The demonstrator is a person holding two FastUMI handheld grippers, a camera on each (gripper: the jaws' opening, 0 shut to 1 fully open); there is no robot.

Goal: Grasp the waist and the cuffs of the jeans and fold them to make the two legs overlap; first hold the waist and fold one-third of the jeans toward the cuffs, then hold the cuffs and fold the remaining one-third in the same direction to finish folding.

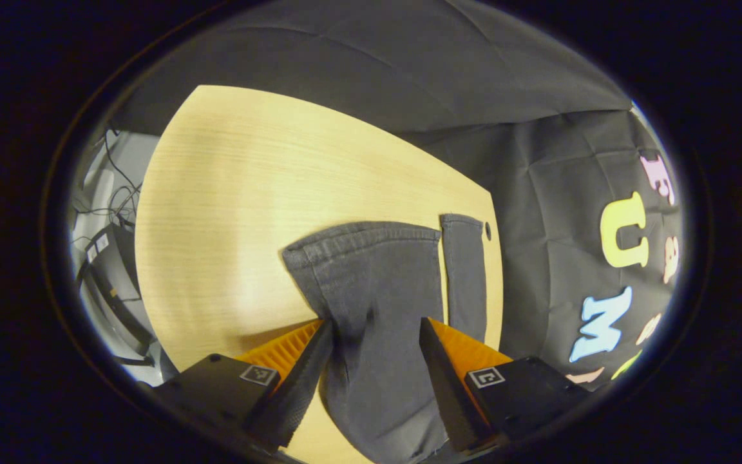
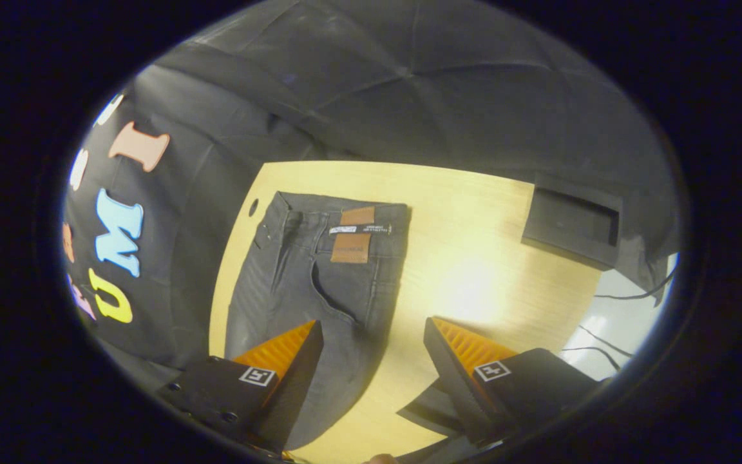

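Dark grey jeans [image 1: 377, 277] lie flat on the wooden table [image 1: 236, 193]. In the left gripper view the two legs run away from me, the wider cuff [image 1: 364, 235] on the left and a narrow cuff [image 1: 463, 222] on the right. My left gripper [image 1: 376, 322] is open, and the wider leg lies between its spread fingers. In the right gripper view the jeans [image 2: 294, 283] show their waist [image 2: 345, 209] with a brown patch [image 2: 351, 241] at the far end. My right gripper [image 2: 374, 322] is open above the jeans' right edge, one finger over cloth, the other over bare wood.
A black open box [image 2: 570, 222] stands at the table's far right corner in the right gripper view. A small round hole [image 2: 253, 207] sits in the tabletop [image 2: 474, 270] beside the waist. Cables and equipment [image 1: 110, 258] lie past the table's left edge.
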